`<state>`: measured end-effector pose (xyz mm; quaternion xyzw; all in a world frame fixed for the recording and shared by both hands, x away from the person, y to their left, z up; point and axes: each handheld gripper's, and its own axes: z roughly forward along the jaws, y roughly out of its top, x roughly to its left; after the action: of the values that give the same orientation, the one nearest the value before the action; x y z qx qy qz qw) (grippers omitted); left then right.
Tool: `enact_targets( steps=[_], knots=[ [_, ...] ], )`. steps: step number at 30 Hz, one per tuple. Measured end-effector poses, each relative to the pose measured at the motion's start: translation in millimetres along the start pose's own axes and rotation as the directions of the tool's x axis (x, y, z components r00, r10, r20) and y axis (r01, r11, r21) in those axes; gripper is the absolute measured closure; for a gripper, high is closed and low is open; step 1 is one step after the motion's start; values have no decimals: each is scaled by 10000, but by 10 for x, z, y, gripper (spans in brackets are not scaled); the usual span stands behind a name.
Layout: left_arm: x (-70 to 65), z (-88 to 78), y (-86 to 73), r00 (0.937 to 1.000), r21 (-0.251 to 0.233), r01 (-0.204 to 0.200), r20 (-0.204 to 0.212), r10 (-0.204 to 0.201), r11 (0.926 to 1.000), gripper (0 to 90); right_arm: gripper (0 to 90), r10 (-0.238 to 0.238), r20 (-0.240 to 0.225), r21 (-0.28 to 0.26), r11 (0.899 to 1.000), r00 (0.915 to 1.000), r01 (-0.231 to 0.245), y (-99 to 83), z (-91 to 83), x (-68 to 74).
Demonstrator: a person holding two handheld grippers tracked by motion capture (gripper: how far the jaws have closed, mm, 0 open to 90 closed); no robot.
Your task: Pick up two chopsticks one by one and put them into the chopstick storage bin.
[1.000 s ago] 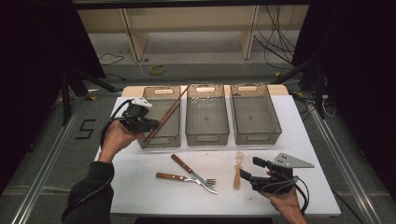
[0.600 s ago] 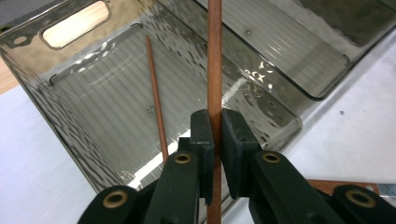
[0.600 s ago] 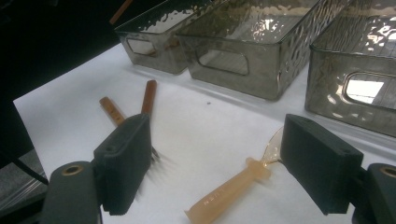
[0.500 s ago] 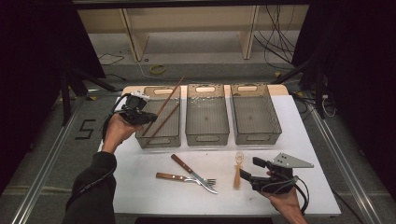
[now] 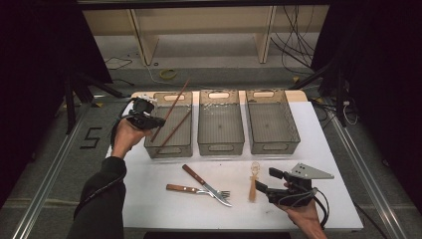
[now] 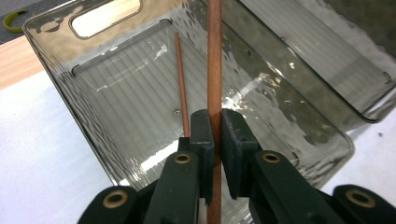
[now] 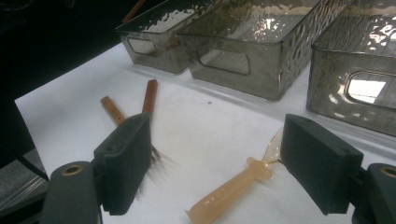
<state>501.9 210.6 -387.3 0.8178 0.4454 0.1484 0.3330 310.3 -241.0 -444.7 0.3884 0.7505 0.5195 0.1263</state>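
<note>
Black jaws [image 6: 215, 140] (brass rivets), dark sleeve [image 5: 102, 194]

The right tool [image 7: 212, 170] hides the fork [image 7: 148, 100] tines; the top edge crops the chopstick [image 6: 214, 70]

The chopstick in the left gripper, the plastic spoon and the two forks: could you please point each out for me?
Chopstick [image 6: 214, 60], left gripper view, shaft above the jaws.
Left gripper [image 6: 214, 140], left gripper view, between its fingertips.
Spoon [image 7: 233, 186], right gripper view, handle.
Forks [image 5: 199, 180], high view, one fork's handle.
</note>
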Motion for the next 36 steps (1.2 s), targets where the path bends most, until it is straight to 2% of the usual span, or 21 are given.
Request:
enact_targets(
  steps=[20, 36],
  knots=[
    [88, 182, -151, 9982, 413, 599, -95, -596, 9973, 831, 258, 10, -24, 20, 10000, 10000, -10, -1, 3, 3],
    [124, 277, -257, 9943, 864, 1065, -60, -1064, 9906, 829, 258, 21, -29, 49, 10000, 10000, -20, -2, 7, 4]
  ],
)
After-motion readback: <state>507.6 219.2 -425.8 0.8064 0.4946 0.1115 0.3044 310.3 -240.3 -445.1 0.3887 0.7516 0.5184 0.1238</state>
